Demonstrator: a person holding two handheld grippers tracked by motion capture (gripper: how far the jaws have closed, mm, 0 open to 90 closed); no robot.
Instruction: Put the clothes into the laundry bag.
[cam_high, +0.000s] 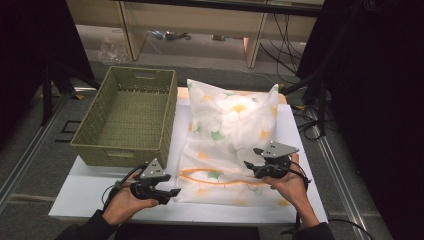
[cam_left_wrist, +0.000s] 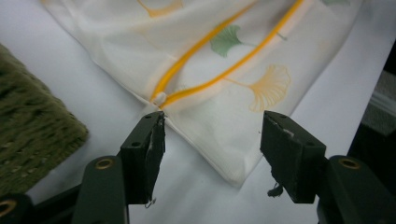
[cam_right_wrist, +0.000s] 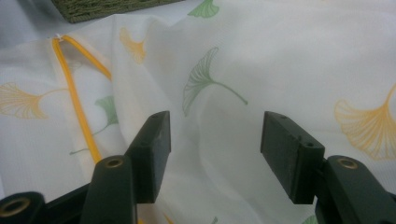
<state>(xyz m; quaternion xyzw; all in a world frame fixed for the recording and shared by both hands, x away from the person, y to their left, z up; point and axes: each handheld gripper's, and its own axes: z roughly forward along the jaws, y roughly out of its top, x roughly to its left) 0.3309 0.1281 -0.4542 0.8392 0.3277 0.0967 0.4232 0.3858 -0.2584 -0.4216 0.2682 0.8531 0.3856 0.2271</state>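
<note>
The left gripper (cam_high: 172, 192), held low at the near left of the white table top (cam_high: 90, 185), has its two black jaws standing well apart with nothing pinched between them. In the left gripper view its pads (cam_left_wrist: 156, 140) hang just above the near corner of the sheer white zip bag printed with green and orange ginkgo leaves (cam_left_wrist: 224, 121); the end of the bag's orange zip (cam_left_wrist: 161, 97) lies just beyond the tip of one jaw, and the corner cloth lies flat on the table under the gap.

The right gripper (cam_high: 250, 160), in the person's right hand (cam_high: 290, 187), is likewise parted to a middling width and grips nothing. In the right gripper view its pads (cam_right_wrist: 159, 140) hover over the slack white cloth, a green leaf print lying past the gap and the orange zip running off beside one jaw.

Between the two grippers the bag's flat near end spreads across the table. Farther back the same bag is plump around a white flowered pillow (cam_high: 235, 110) that stands propped at the table's far edge.

To the left of it, just beside the bag, sits an olive-green woven rectangular basket (cam_high: 90, 135).
</note>
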